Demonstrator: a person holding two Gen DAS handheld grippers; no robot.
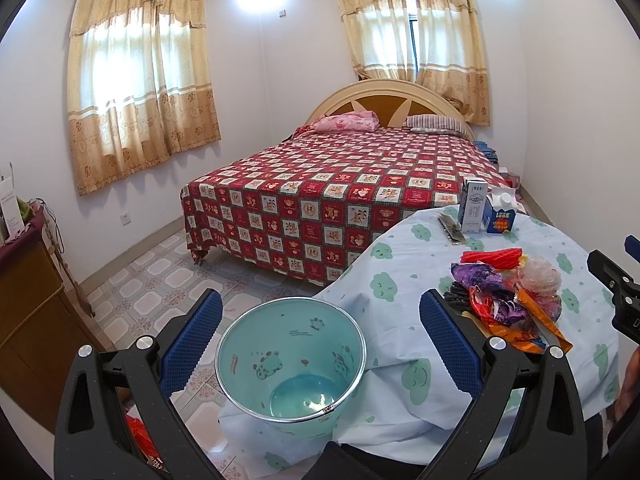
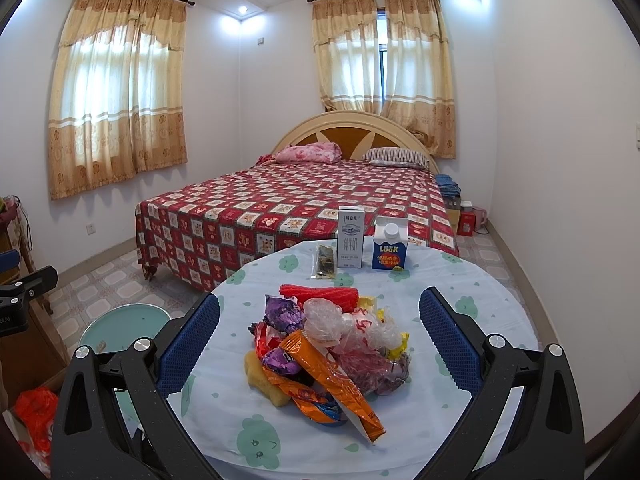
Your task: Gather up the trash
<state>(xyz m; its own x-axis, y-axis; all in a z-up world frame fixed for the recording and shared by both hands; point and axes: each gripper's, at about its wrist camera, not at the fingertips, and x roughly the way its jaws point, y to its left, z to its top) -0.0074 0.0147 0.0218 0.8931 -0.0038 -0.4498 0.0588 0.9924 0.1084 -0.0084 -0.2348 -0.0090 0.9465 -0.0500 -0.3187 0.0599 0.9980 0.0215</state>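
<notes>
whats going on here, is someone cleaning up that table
Yes, but it has barely begun. A person holds two grippers, both open and empty. The right gripper faces the pile of wrappers on the round table. The left gripper points at the teal bin beside the table, which looks empty. Two cartons stand untouched.

— Table status?
— Wrapper pile [image 2: 328, 344] heaped mid-table [image 2: 460, 412]; two cartons [image 2: 370, 242] upright at far edge.
— Right gripper [image 2: 319, 340]?
— Jaws spread wide, flanking the pile, nothing held.
</notes>
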